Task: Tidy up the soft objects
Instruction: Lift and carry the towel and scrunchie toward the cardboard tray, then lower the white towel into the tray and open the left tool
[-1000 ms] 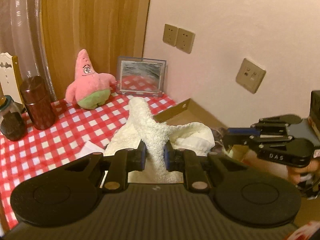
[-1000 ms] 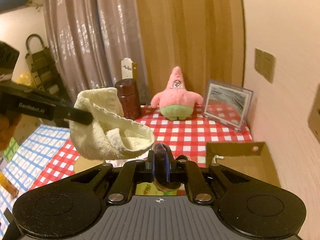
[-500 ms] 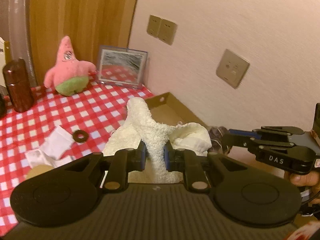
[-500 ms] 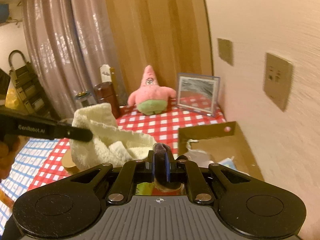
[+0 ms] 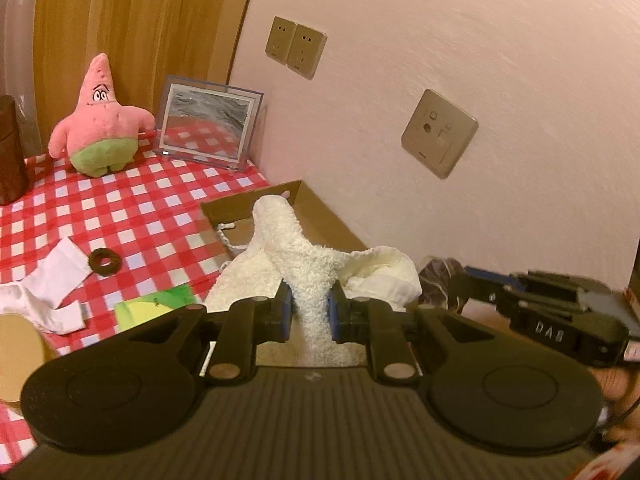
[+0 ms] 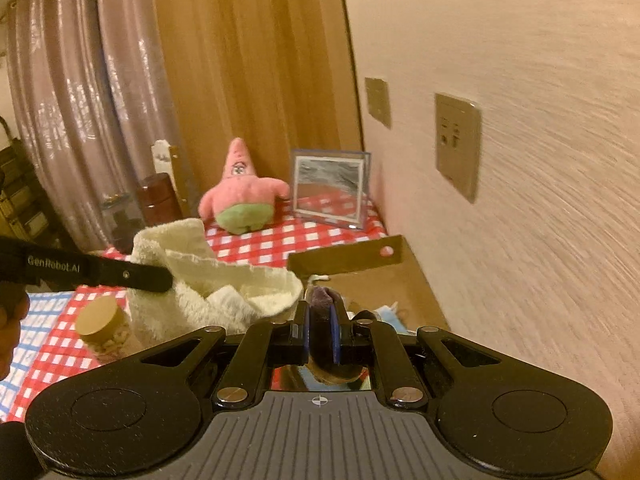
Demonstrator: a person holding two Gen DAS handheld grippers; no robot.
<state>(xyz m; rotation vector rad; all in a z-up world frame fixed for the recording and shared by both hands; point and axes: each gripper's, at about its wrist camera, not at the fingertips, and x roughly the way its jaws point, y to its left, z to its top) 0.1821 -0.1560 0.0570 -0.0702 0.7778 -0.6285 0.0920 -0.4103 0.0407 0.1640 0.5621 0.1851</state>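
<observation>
My left gripper is shut on a white fluffy towel, which hangs over the open cardboard box by the wall. In the right wrist view the same towel hangs from the left gripper's fingers. My right gripper is shut on a small dark purplish soft thing, just in front of the box. From the left wrist view the right gripper is at the right with that dark thing at its tips.
A pink star plush and a picture frame stand at the back of the red checked cloth. A white cloth, a dark ring and a green-yellow item lie nearer. A tan-lidded jar stands left; the wall is close on the right.
Both grippers have carried their loads toward the wall and slightly down, so the cardboard box now sits closer beneath them. Both grips are unchanged.
</observation>
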